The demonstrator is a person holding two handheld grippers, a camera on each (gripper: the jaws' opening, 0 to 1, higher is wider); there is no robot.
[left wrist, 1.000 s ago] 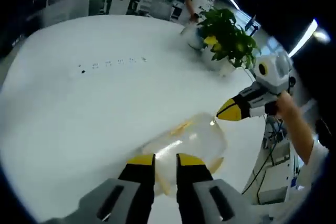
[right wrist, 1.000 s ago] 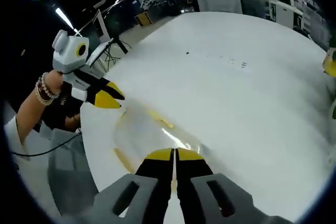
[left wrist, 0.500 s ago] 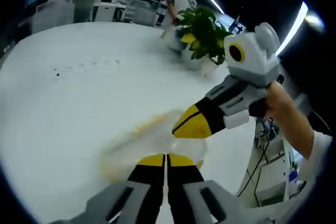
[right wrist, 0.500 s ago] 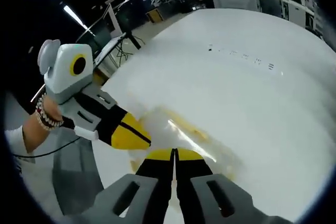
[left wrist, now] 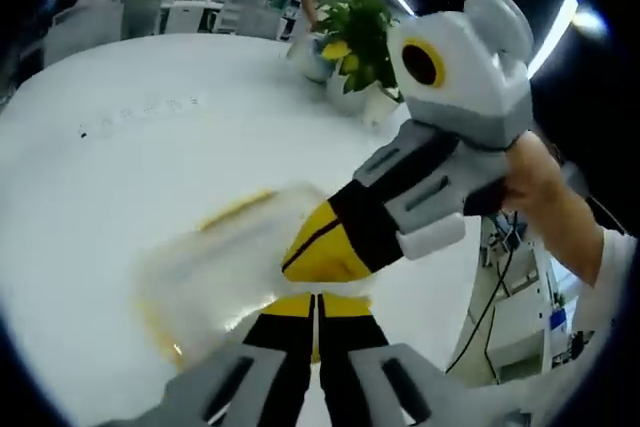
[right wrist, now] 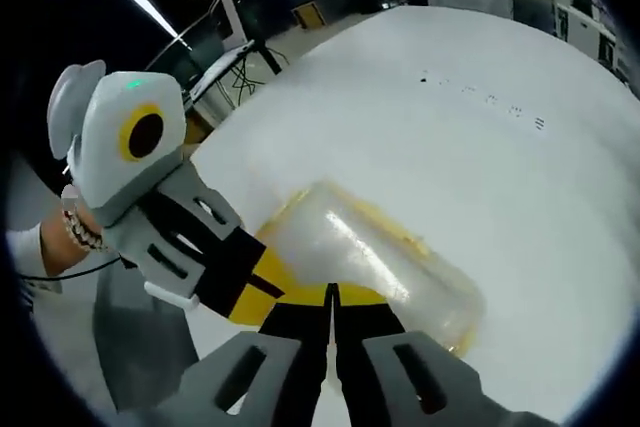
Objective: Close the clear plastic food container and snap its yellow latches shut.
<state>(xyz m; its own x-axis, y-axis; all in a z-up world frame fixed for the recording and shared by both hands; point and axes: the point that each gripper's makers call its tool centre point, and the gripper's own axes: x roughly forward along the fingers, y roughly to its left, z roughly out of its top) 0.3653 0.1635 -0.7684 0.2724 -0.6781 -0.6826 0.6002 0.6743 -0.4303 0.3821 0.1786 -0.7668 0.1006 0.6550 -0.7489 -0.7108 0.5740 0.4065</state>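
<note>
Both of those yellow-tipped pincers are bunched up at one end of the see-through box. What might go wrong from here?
The clear container lies close to the edge of the white table, so a hard push might slide it off. The left gripper and the right gripper crowd the same end and could knock together. The box looks blurred in the left gripper view, so it may be shifting; a moving box could let a yellow latch miss its catch.

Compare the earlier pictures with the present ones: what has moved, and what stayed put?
Both grippers closed in on the clear container until their tips nearly meet: the right gripper looms in the left gripper view. The left gripper shut its jaws; the right's stayed shut. The container stayed on the white table.
</note>
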